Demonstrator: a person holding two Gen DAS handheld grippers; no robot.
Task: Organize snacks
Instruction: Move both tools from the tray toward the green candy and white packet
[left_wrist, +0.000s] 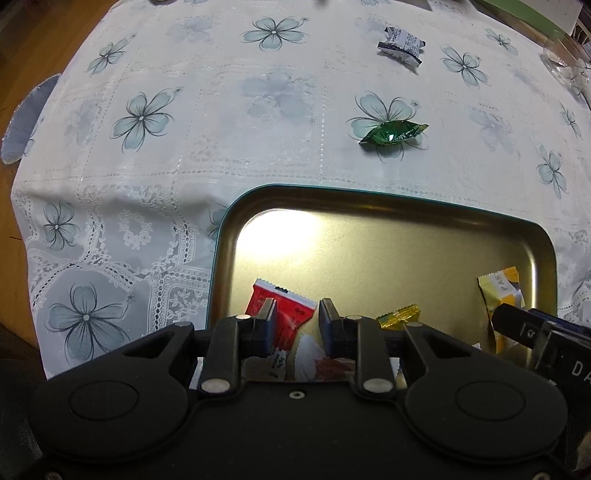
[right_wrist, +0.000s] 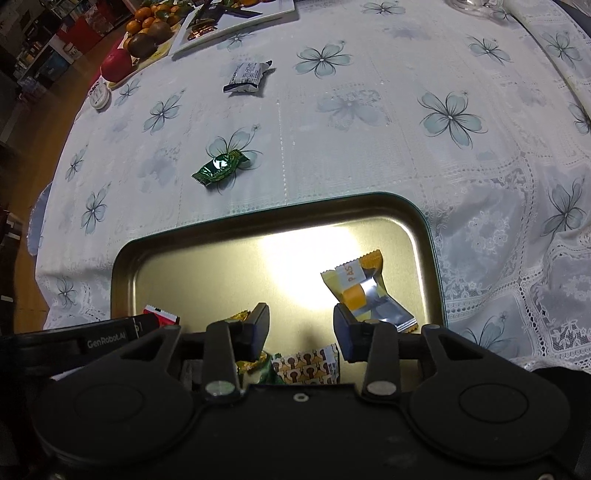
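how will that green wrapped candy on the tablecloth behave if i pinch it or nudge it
The green candy looks small, so probably light and apt to slide on the tablecloth when nudged. Its glossy foil catches the light, so it may slip between pads. The flared twisted ends look thin and floppy; the middle is likely firmer.

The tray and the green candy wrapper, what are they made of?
The tray looks like thin metal with a smooth gold finish: a lamp's bright glare spreads over its floor and the rim is rolled. It could be painted tin; I can't be sure. The green candy wrapper looks like glossy plastic or foil film: it is crinkled, its ends are crimped, and one small bright spot shines on it.
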